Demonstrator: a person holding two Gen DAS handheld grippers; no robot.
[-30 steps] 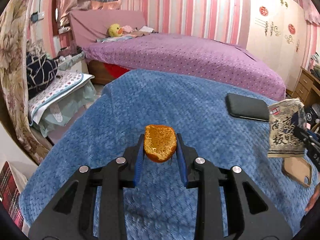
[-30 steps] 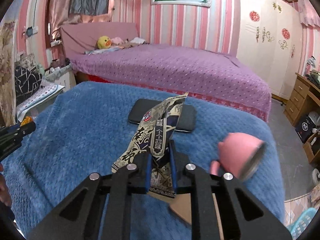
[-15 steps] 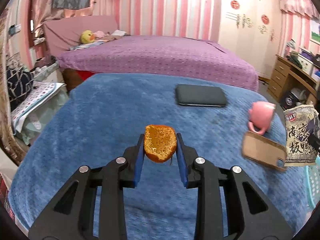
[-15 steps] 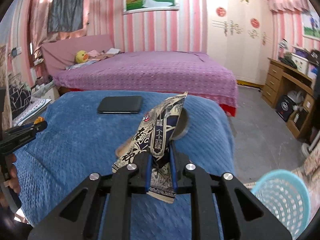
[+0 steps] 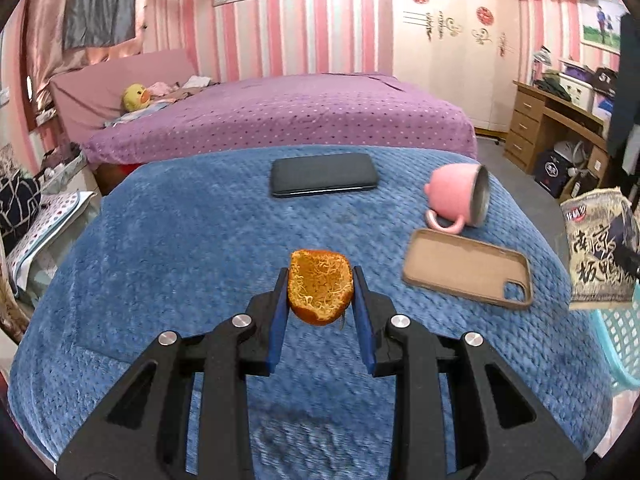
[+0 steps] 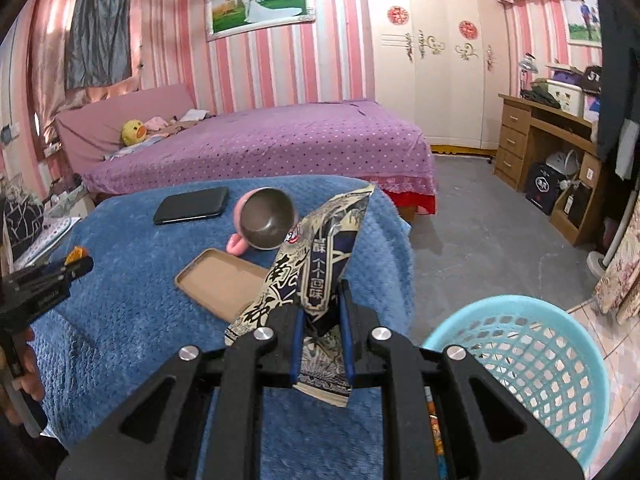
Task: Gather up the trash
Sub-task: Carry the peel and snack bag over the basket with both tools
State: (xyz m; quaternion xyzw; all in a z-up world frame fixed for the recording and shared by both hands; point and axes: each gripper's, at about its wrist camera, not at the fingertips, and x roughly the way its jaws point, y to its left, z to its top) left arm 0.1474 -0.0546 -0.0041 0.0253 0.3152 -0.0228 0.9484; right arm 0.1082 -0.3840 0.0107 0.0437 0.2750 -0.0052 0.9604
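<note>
My left gripper [image 5: 320, 280] is shut on an orange peel [image 5: 321, 286] and holds it above the blue blanket-covered table [image 5: 180, 248]. My right gripper [image 6: 320, 304] is shut on a printed snack wrapper [image 6: 316, 264], held past the table's right edge. The wrapper also shows at the right of the left wrist view [image 5: 598, 252]. A light blue mesh basket [image 6: 520, 356] stands on the floor to the lower right of my right gripper; its rim shows in the left wrist view [image 5: 620, 344]. The left gripper and peel [image 6: 76, 257] show far left in the right wrist view.
On the table lie a black phone [image 5: 324, 174], a tipped pink mug [image 5: 460, 200] and a tan phone case [image 5: 468, 266]. A purple bed [image 5: 280, 120] stands behind. A wooden desk [image 6: 552, 148] is at the right, with grey floor between.
Both grippers have swung to the right with their loads. The mug, phone case and then the blue basket have come into view, and the basket is now close to the right gripper.
</note>
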